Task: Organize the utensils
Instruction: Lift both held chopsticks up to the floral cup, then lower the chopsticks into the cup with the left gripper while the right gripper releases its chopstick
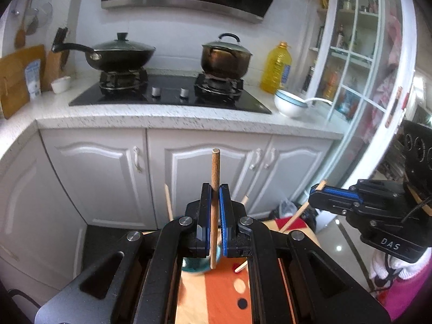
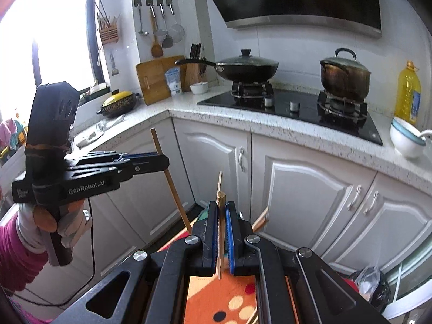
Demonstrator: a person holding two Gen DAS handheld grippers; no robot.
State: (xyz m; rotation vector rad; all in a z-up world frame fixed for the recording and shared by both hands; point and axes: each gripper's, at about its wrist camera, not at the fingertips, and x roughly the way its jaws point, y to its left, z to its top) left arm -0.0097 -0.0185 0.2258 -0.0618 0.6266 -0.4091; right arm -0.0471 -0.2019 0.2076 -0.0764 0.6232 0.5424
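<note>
My left gripper (image 1: 215,210) is clamped on one dark wooden chopstick (image 1: 215,178), held upright above the orange patterned surface (image 1: 216,291). My right gripper (image 2: 222,229) pinches a paler chopstick (image 2: 220,243) near mid-length. Both seem light, stiff and smooth; a mid-shaft hold limits pivoting. Count: two held, and at least three loose sticks (image 1: 168,202) nearby.

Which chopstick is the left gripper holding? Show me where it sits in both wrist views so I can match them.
Left wrist view: the dark brown chopstick stands upright at bottom centre, clamped in the left gripper.
Right wrist view: the same stick slants down at left of centre, running through the left gripper's tip.
Shared landmark: the black wok on the left burner.
</note>
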